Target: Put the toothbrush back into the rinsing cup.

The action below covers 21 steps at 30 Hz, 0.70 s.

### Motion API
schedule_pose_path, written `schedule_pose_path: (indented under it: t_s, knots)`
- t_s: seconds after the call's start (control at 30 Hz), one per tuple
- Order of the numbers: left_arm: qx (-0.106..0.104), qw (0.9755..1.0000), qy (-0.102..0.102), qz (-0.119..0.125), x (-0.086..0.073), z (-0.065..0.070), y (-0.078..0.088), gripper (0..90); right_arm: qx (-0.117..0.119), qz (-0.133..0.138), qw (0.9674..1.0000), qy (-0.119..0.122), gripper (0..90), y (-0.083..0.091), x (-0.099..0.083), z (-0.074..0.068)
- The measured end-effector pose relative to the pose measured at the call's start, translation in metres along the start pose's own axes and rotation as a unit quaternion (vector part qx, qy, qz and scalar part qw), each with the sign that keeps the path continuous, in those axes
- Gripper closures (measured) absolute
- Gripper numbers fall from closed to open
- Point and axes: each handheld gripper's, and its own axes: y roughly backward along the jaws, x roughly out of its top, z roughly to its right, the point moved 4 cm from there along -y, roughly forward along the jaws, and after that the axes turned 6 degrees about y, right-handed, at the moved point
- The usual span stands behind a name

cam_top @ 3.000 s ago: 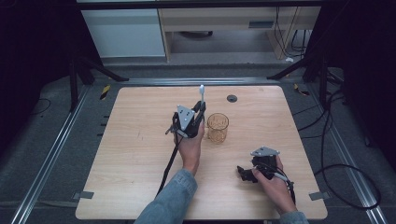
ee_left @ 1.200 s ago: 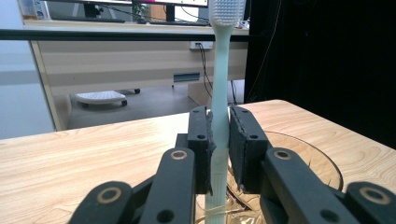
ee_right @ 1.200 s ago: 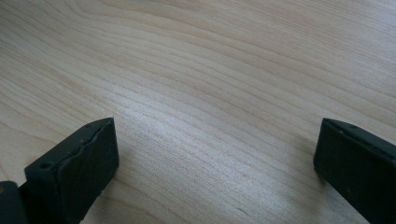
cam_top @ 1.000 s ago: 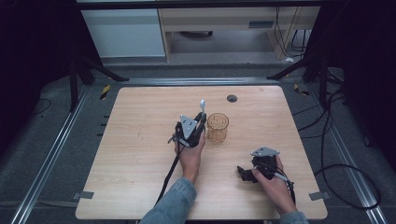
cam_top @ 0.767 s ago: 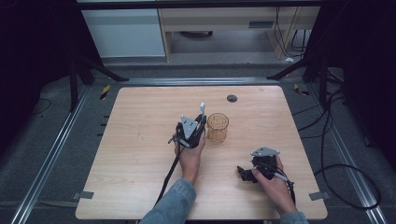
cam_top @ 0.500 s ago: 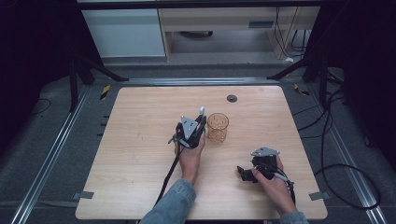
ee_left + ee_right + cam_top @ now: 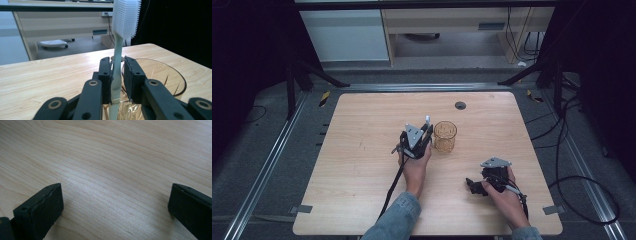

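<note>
Near the table's middle, the left gripper (image 7: 117, 82) pinches a toothbrush (image 7: 119, 50) upright beside the glass cup (image 7: 445, 136). It's light, stiff, slippery; grip mid-handle. The right gripper (image 7: 115, 202) rests wide open.

The left gripper (image 7: 426, 131) has drawn back toward the person since three seconds ago, carrying the toothbrush (image 7: 119, 50) closer beside the amber glass (image 7: 445, 136). Its jaws have just been opening slightly, the handle between them.

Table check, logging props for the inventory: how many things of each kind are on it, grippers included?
Toothbrush: 1
Amber glass cup: 1
Grippers: 2, left gripper and right gripper
Total: 4
</note>
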Motion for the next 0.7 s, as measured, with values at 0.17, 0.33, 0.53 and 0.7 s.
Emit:
schedule_pose_path:
  t_s: [0.17,0.33,0.53,0.7]
  knots:
    - [-0.002,1.0,0.002,-0.005,-0.0006,-0.0002,0.0001,71.4,0.0,0.0,1.0,0.0,0.4,-0.0001,0.0,0.0]
    - [-0.005,0.9999,0.004,-0.008,0.0026,-0.002,0.0029,66.5,0.0,0.0,1.0,0.0,0.4,0.0,0.0,-0.0001]
    - [-0.012,0.9997,-0.007,-0.021,0.006,-0.0046,0.0058,59.3,0.0,0.0,1.0,0.0,0.4,0.0,0.0,-0.0001]
    - [-0.018,0.9991,-0.015,-0.036,0.0068,-0.0068,0.0081,52.4,0.0,0.0,1.0,0.0,0.4,0.0,0.0,-0.0001]
